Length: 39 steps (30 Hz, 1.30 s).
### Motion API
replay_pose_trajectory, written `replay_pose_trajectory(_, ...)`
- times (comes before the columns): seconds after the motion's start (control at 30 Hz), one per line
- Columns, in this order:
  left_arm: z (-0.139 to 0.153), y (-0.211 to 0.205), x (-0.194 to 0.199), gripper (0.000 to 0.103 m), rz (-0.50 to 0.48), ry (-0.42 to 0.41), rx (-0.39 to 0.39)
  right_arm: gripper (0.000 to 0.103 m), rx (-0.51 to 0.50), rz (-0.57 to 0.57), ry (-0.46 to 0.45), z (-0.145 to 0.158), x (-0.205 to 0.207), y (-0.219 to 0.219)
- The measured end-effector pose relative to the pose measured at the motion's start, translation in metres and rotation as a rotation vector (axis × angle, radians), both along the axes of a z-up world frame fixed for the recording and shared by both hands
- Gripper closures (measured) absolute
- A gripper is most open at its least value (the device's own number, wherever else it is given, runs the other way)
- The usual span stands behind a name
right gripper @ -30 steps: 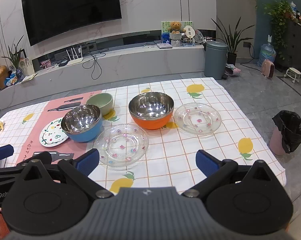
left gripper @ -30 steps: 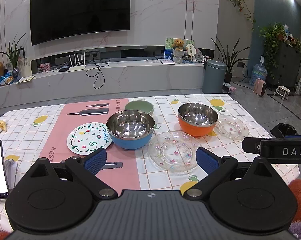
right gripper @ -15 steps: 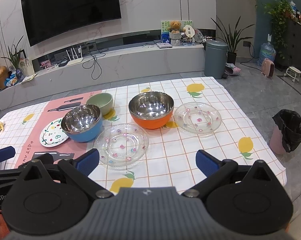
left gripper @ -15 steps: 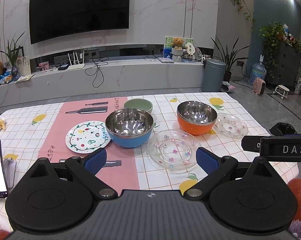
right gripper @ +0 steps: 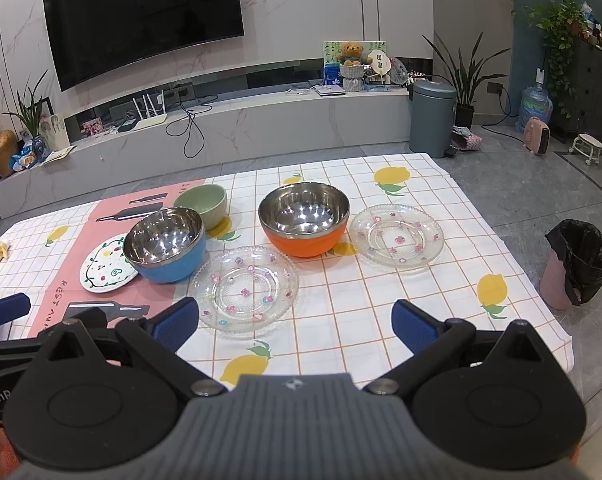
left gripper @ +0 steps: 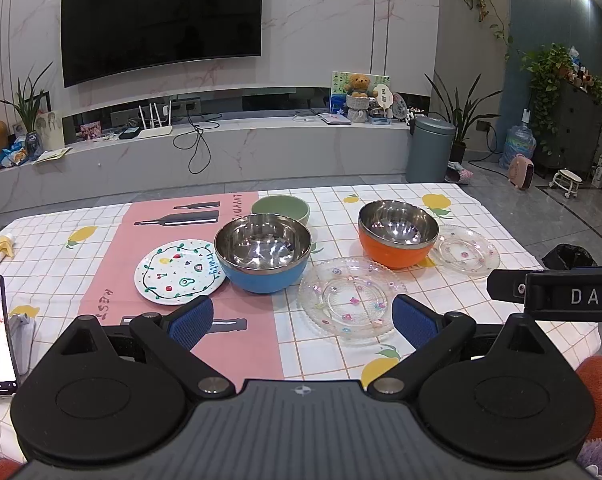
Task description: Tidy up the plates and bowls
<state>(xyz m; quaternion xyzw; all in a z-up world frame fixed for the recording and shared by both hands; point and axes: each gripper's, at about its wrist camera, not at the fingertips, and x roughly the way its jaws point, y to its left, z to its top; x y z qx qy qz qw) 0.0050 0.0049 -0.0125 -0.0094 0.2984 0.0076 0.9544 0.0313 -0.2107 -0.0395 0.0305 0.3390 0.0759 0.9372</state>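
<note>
Left wrist view: the left gripper [left gripper: 301, 316] is held wide open and empty above the bench [left gripper: 41, 248], short of the blue bowl [left gripper: 263, 258]; a painted plate [left gripper: 173, 272] is touching that bowl's left side.

Right wrist view: the right gripper [right gripper: 295, 320] is also spread wide with nothing held; the orange bowl [right gripper: 304, 220] is seen right of the blue bowl [right gripper: 165, 244], flanked by two glass plates [right gripper: 245, 290].

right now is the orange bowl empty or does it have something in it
Empty. The orange bowl sits upright on the tablecloth, and its shiny steel inside shows only light reflections, no food or dishes.

Glossy steel-lined bowls [left gripper: 263, 254]; clear glass plates [right gripper: 245, 291]
</note>
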Motion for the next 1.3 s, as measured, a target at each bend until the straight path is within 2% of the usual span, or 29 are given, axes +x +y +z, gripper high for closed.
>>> replay_pose_trajectory(0.37, 0.0, 0.004, -0.002, 0.0, 0.007, -0.013, -0.008, 0.003, -0.007, 0.004, -0.003, 0.001, 0.0, 0.002)
replay_pose_trajectory(0.57, 0.006, -0.002, -0.014, 0.0, 0.019, -0.167, 0.083, 0.003, 0.016, -0.006, -0.064, 0.0, -0.002, 0.0)
replay_pose_trajectory(0.67, 0.006, 0.003, -0.014, 0.0, 0.005, -0.194, 0.034, 0.003, 0.044, 0.004, -0.131, -0.005, -0.002, -0.001)
replay_pose_trajectory(0.8, 0.001, 0.013, -0.005, 0.012, -0.02, -0.18, -0.045, 0.003, 0.06, 0.016, -0.199, -0.015, 0.005, -0.002)
replay_pose_trajectory(0.9, -0.002, 0.018, 0.001, 0.028, -0.018, -0.189, -0.067, 0.003, 0.022, 0.032, -0.233, -0.024, 0.012, 0.003)
replay_pose_trajectory(0.97, -0.007, 0.024, 0.008, 0.044, -0.027, -0.178, -0.115, 0.003, 0.03, 0.05, -0.272, -0.03, 0.015, 0.005)
replay_pose_trajectory(1.07, -0.018, 0.034, 0.02, 0.058, -0.022, -0.136, -0.2, 0.003, 0.043, 0.07, -0.26, -0.036, 0.023, 0.008)
replay_pose_trajectory(1.2, -0.035, 0.04, 0.033, 0.058, 0.028, -0.117, -0.224, 0.003, 0.051, 0.075, -0.225, -0.046, 0.037, 0.012)
replay_pose_trajectory(1.3, -0.047, 0.05, 0.044, 0.058, 0.06, -0.073, -0.285, 0.003, 0.061, 0.065, -0.2, -0.056, 0.05, 0.013)
